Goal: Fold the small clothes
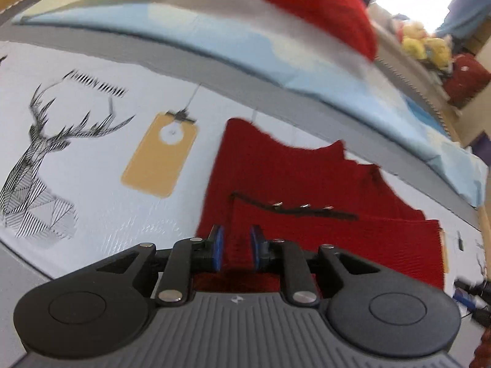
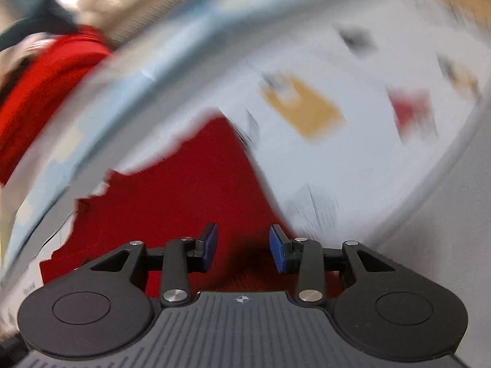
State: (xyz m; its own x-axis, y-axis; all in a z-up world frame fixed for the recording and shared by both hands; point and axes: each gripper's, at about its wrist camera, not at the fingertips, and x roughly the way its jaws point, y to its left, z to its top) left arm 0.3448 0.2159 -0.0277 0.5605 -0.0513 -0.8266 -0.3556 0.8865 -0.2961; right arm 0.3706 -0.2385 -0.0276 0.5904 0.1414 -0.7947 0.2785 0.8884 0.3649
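On red garment (image 1: pixel 322 214), buttons (image 1: pixel 303 206), left view only

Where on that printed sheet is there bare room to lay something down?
Bare room lies between the deer print and the tan tag print, and between that tag and the red knitted garment. Behind, the light-blue cloth and a red pile crowd things.

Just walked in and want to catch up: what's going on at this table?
A person with a handheld gripper in each hand is working on a small red knit garment lying flat on a white printed cloth. The left gripper and the right gripper are both over the garment's near edge, jaws apart, nothing pinched yet. The garment has a dark strip with three metal snaps. The right view is motion-blurred. A yellow tag print sits beside the garment.
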